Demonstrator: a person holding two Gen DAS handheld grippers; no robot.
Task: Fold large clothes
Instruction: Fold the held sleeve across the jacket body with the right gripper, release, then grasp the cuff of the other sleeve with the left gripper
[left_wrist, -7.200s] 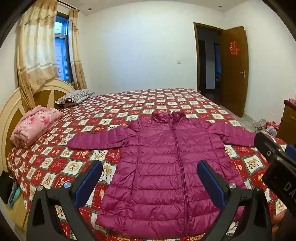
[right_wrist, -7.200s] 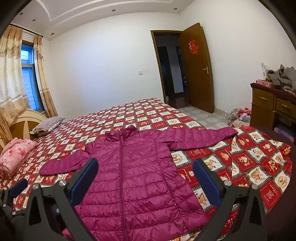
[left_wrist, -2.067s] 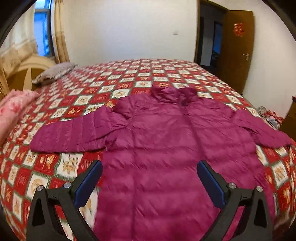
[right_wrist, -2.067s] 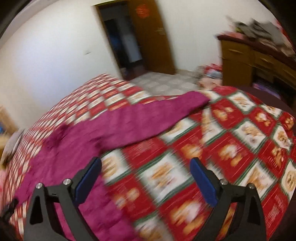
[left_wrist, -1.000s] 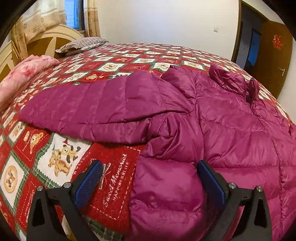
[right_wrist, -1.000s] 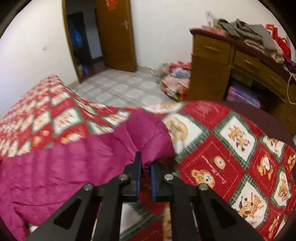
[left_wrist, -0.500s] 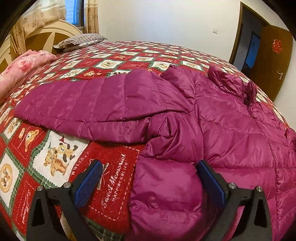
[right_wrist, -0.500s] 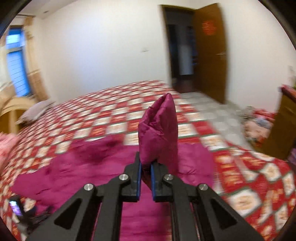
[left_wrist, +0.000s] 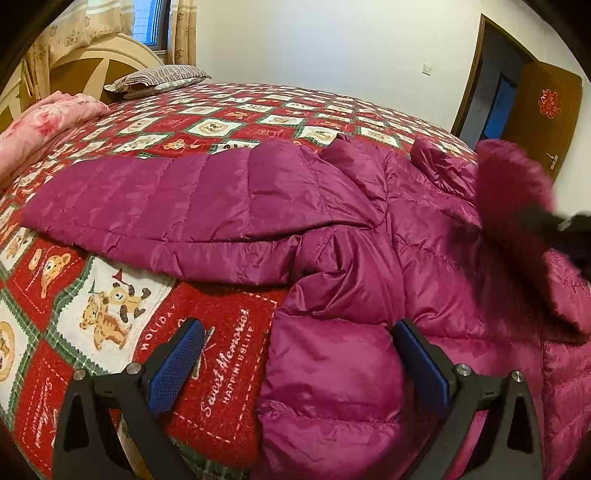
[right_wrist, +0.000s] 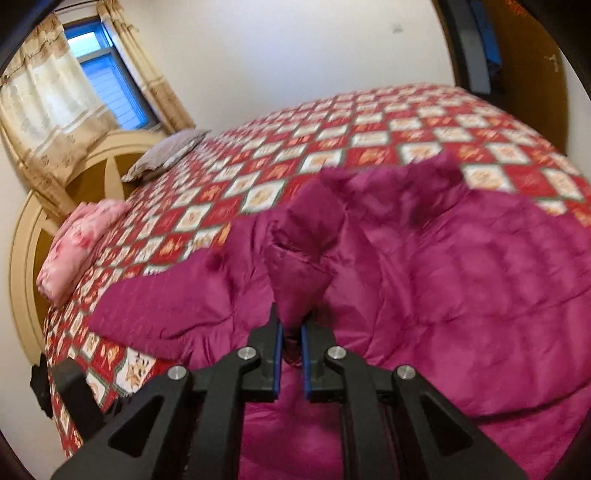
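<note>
At the bed's near edge, left tongs (left_wrist: 295, 363) sit wide apart over the jacket (left_wrist: 332, 236) hem, gripping nothing. Right tongs (right_wrist: 291, 345) clamped on the sleeve cuff (right_wrist: 295, 273), lifted above the jacket body, which lies spread on the quilt (left_wrist: 207, 125); pink bedding (right_wrist: 79, 240) and pillow (left_wrist: 159, 77) by the headboard.

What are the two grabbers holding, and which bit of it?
The right gripper pinches the purple jacket's sleeve end. The left gripper holds nothing.

Magenta quilted puffer jacket (left_wrist: 332, 229): one
Striped grey pillow (left_wrist: 159, 75): one
Folded pink floral blanket (left_wrist: 44, 118): one
Black two-finger gripper: two, left gripper (left_wrist: 295, 365), right gripper (right_wrist: 291, 343)
</note>
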